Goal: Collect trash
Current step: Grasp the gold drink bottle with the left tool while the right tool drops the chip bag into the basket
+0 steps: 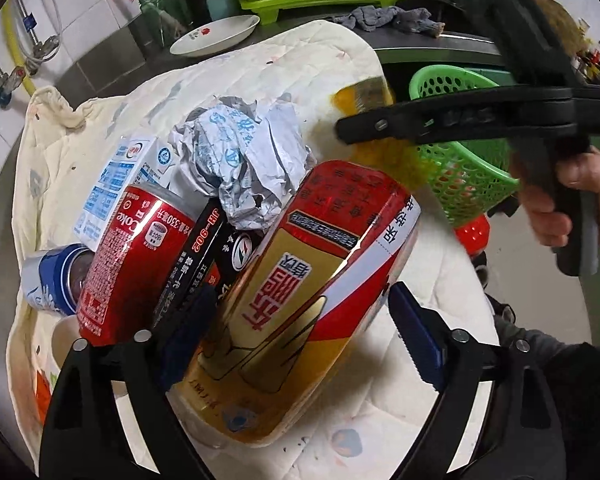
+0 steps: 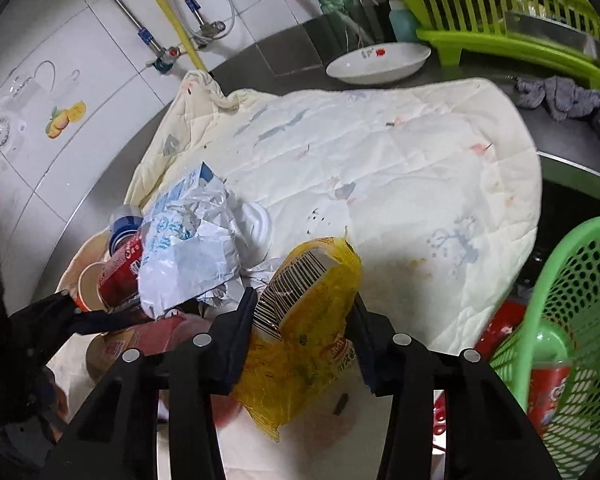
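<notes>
A big red and gold can (image 1: 300,280) lies tilted on the cream quilted cloth (image 1: 260,64), between the fingers of my left gripper (image 1: 300,300). Those jaws stand wide and look open beside it. Behind it lie a red Coke can (image 1: 136,256), a blue can (image 1: 52,276), a milk carton (image 1: 120,184), a black box (image 1: 204,256) and crumpled paper (image 1: 244,160). My right gripper (image 2: 304,296) is shut on a yellow wrapper (image 2: 308,320) with a barcode. In the left wrist view that gripper (image 1: 348,128) hangs at upper right, with a hand on its grip.
A green mesh basket (image 2: 572,320) stands at the right, off the cloth's edge, with a red can (image 2: 548,392) inside. A white plate (image 2: 380,64), a green dish rack (image 2: 500,20) and a grey rag (image 2: 564,96) lie at the back. A paper cup (image 2: 88,284) sits by the pile.
</notes>
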The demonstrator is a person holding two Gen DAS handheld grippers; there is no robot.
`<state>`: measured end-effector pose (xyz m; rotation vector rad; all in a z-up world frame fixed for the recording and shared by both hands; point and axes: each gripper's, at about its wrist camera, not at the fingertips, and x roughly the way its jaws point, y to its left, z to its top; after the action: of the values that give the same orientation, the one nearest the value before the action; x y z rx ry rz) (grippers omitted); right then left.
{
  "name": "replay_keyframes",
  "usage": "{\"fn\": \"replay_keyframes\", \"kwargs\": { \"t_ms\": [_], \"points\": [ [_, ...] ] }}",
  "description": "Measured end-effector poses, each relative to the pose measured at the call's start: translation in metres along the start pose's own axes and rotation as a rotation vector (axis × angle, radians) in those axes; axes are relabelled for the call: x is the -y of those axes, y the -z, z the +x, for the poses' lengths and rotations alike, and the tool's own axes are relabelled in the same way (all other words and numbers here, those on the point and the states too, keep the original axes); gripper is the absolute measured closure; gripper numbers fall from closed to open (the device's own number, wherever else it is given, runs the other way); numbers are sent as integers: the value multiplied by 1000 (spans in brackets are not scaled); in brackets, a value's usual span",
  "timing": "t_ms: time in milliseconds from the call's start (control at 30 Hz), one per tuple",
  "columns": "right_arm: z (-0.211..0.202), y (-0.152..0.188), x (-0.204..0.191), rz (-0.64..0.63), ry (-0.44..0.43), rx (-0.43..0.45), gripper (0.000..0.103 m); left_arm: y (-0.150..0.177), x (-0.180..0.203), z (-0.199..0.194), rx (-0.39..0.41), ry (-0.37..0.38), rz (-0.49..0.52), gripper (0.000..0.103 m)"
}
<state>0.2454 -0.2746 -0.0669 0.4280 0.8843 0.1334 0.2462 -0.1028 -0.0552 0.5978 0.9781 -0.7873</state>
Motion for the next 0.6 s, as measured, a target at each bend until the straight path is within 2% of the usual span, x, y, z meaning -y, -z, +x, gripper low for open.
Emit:
{"fn": "replay_keyframes", "kwargs": {
  "t_ms": [100, 267, 467, 600],
  "points": [
    [-16, 1, 6, -27, 29, 27, 60, -1, 1, 5, -9, 4, -5, 11],
    [-43, 8, 29, -48, 89, 51, 60, -2, 3, 7, -4, 11, -10, 10],
    [-73, 24, 71, -62, 247, 64, 59, -7, 4, 4, 33, 44, -42, 12],
    [-84, 36, 106, -49, 350, 44, 59, -5, 13, 3, 43, 13, -29, 15]
  ]
}}
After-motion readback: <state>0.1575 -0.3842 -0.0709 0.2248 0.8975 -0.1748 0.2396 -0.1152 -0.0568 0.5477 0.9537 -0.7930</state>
